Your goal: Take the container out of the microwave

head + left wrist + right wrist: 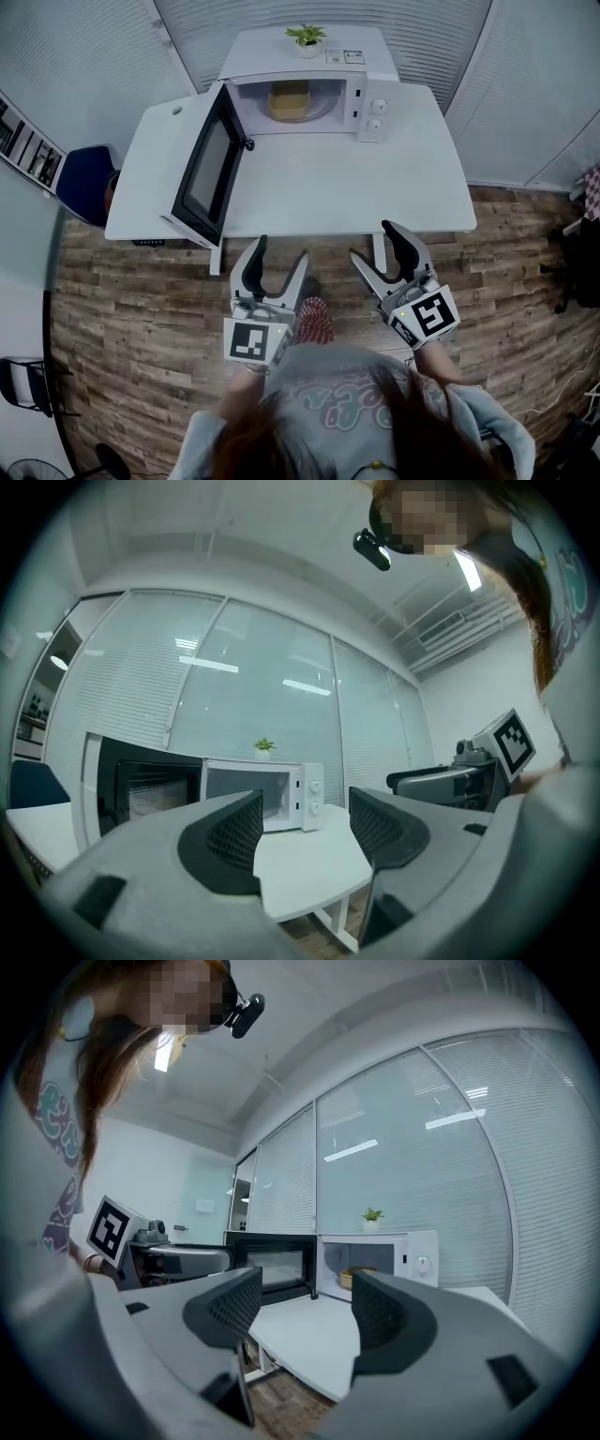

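Desk (328, 197): white, on a wood floor (141, 309).
Microwave (361, 103): white, at the desk's rear; door (206, 169) swung wide open to the left.
Container (289, 99): tan, inside the microwave cavity, well apart from both grippers.
Plant (307, 37): small, potted, on top of the microwave.
Left gripper (281, 251): at the desk's near edge, pointed at the microwave; fingers (230, 841) spread apart, nothing between them.
Right gripper (373, 241): beside the left, at the same edge; fingers (394, 1321) likewise apart and empty.
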`<state>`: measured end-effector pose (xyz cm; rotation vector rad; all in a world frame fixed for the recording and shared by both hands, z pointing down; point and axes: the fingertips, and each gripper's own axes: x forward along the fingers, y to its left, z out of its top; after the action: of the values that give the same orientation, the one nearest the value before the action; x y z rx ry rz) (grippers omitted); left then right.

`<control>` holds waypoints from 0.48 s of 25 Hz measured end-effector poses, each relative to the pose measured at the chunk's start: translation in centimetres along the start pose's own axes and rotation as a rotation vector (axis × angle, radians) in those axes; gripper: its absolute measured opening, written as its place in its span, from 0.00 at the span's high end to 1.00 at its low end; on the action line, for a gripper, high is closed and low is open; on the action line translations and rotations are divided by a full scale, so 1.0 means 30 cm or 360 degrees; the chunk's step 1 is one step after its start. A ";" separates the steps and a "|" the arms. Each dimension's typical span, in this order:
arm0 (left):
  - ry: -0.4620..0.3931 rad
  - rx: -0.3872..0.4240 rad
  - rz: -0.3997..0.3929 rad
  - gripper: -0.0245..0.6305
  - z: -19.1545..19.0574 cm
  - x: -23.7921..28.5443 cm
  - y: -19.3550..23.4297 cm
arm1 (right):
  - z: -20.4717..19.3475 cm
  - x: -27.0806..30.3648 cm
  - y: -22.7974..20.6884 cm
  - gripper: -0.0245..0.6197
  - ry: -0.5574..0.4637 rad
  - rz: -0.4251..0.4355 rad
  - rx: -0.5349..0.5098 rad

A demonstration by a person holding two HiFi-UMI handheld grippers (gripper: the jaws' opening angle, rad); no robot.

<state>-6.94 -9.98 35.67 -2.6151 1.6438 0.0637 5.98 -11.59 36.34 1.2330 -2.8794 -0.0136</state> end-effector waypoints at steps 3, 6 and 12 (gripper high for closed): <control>0.0003 0.0011 0.0001 0.56 0.005 0.062 0.052 | 0.015 0.067 -0.054 0.52 -0.0017 -0.0020 -0.0005; 0.0000 -0.0006 0.0000 0.56 -0.002 0.125 0.100 | 0.017 0.134 -0.106 0.52 -0.0020 -0.0039 0.0003; 0.0052 -0.0001 0.0011 0.56 -0.024 0.236 0.212 | 0.024 0.279 -0.164 0.52 -0.0014 -0.0030 0.0006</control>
<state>-9.59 -19.14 35.81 -2.6247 1.6634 0.0220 3.75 -21.03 35.60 1.2640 -2.8766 -0.0135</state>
